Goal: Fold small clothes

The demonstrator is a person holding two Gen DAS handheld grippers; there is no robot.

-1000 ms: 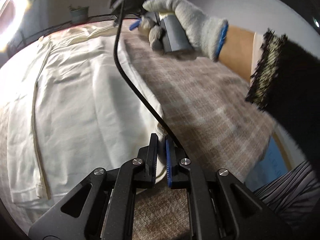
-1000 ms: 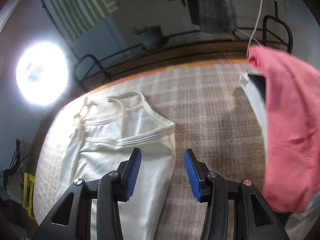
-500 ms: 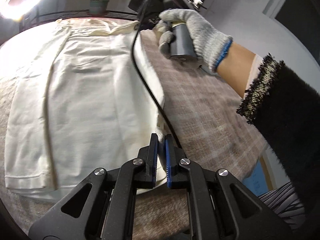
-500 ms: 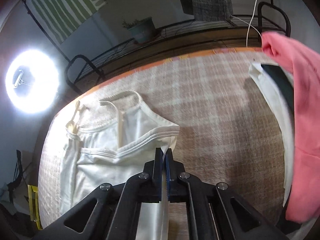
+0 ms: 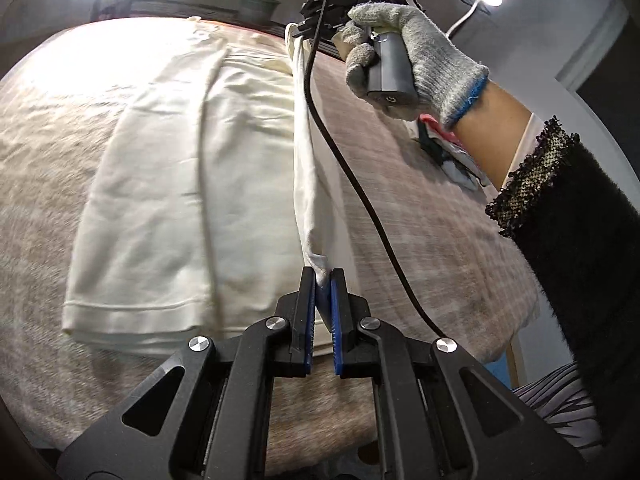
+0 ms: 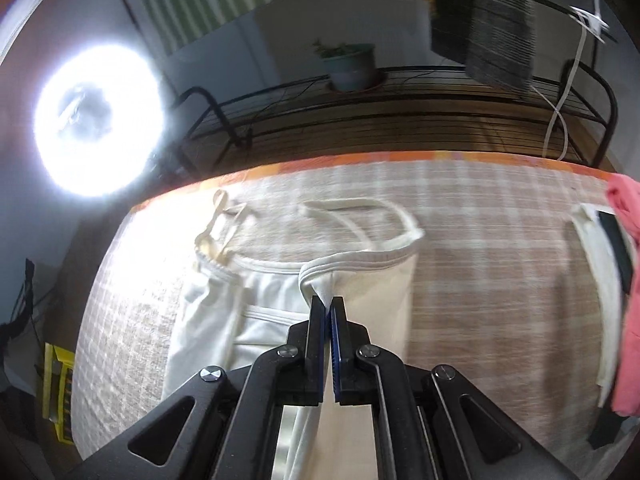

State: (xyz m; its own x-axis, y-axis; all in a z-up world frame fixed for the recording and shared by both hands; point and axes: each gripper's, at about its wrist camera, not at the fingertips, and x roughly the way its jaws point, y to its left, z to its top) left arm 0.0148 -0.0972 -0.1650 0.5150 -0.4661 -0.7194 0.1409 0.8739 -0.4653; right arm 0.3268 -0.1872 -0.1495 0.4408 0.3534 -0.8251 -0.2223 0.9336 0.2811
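Fabric of a cream-white sleeveless cotton top (image 5: pixel 192 200) is pinched between the blue-padded fingers of the left gripper (image 5: pixel 323 284), which are closed on the lower corner of its right side edge. From that corner the edge is drawn up off the surface as a taut, narrow fold running away towards the right gripper (image 6: pixel 328 305), whose fingers are likewise clamped shut on the garment, at the ribbed armhole band near the top. The remainder of the garment is spread flat on a beige checked woven cloth (image 5: pixel 420 216) covering the table, hem nearest the left wrist camera and thin shoulder straps (image 6: pixel 360 210) farthest. A black cable (image 5: pixel 352 176) is seen crossing above the cloth beside the raised edge. The right gripper's grey handle is held in a grey knitted glove with a blue cuff (image 5: pixel 420 48). A pink garment (image 6: pixel 624 264) lies at the right end of the table, over what seems to be white fabric, though blur hampers this. Behind the table stand a black wire rack (image 6: pixel 400 120), a potted plant (image 6: pixel 348 64) and a bright ring light (image 6: pixel 96 120).
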